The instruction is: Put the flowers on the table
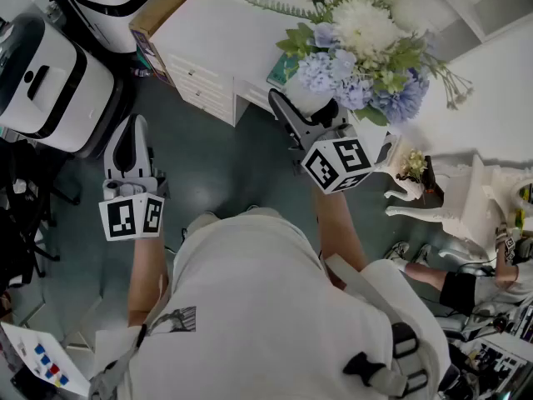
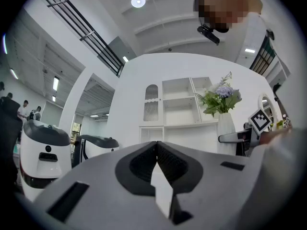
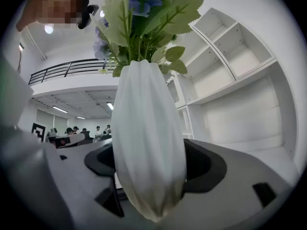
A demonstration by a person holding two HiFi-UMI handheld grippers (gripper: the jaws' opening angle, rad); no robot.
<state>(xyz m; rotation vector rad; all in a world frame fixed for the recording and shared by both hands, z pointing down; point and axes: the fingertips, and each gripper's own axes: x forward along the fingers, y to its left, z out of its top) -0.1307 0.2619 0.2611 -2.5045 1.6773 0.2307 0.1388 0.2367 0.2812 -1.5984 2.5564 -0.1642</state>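
A bouquet of white and blue flowers (image 1: 358, 48) stands in a ribbed white vase (image 3: 148, 147). The vase is held up off any surface, over the floor beside the white table (image 1: 216, 32). My right gripper (image 1: 315, 122) is shut on the vase, its jaws spread wide around the body, and green leaves (image 3: 144, 13) rise above them. My left gripper (image 1: 129, 152) hangs apart at the left over the dark floor, shut with nothing in it (image 2: 156, 145). The left gripper view also shows the vase (image 2: 225, 123) at its right.
White rounded robots (image 1: 50, 82) stand at the left. The table has drawers (image 1: 204, 77) on its front. A small white ornate stand (image 1: 450, 198) with a tiny plant is at the right. White shelving (image 2: 177, 109) lines the wall. People sit far off (image 3: 76, 131).
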